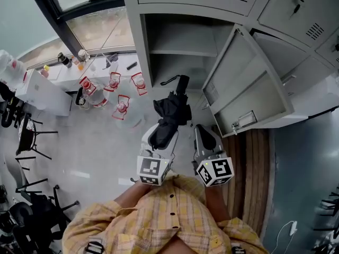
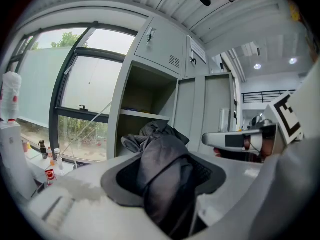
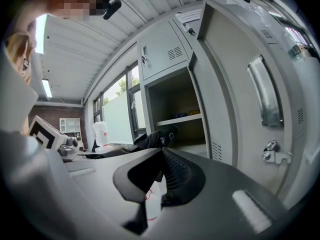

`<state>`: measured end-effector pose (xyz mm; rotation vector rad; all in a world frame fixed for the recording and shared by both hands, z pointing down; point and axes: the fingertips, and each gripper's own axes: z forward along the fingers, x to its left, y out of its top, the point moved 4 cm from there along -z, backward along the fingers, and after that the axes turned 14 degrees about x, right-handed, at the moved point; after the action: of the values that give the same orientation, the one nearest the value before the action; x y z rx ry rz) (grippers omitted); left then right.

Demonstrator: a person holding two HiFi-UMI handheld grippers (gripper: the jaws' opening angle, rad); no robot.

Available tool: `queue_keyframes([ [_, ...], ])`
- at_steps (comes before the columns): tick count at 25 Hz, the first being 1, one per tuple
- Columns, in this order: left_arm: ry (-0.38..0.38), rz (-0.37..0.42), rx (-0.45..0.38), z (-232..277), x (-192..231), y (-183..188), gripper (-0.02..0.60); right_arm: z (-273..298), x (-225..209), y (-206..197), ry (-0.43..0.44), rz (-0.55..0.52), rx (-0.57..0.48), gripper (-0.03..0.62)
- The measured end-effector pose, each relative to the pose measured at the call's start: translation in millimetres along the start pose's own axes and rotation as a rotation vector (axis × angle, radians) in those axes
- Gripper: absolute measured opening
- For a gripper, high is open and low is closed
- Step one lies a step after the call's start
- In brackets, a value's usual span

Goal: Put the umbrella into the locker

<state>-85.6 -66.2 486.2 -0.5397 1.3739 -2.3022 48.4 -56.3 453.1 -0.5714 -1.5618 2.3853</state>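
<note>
Where the left tool (image 1: 160,134) closes on its folded black cloth, the umbrella (image 1: 172,112) is held by the near end. The rest projects forward past the jaws, its far end before the open compartment of the grey locker (image 1: 139,41), below the shelf (image 1: 183,52). Right tool (image 1: 204,136): just beside the umbrella, not touching it; jaws drawn together at the tips, nothing between. Locker door (image 1: 249,83): swung open at right.

I see a few red-capped jugs (image 1: 122,108) standing on the grey floor (image 1: 100,152) by the window (image 1: 100,25), with small bottles (image 1: 63,60) along its sill (image 1: 98,67). At my left sits a white box (image 1: 45,94), with black chairs (image 1: 26,136) near it. A white cable (image 1: 286,229) lies on the floor at my right.
</note>
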Motion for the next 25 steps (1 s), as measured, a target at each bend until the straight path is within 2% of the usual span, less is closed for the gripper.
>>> queue_keyframes([
  [12,-0.008,0.019,0.016,34,12,13,0.242,28,-12,14,0.0,-0.032,-0.004,-0.011],
  [25,0.071,-0.007,0.022,81,28,33,0.244,51,-34,34,0.063,-0.071,0.008,-0.009],
])
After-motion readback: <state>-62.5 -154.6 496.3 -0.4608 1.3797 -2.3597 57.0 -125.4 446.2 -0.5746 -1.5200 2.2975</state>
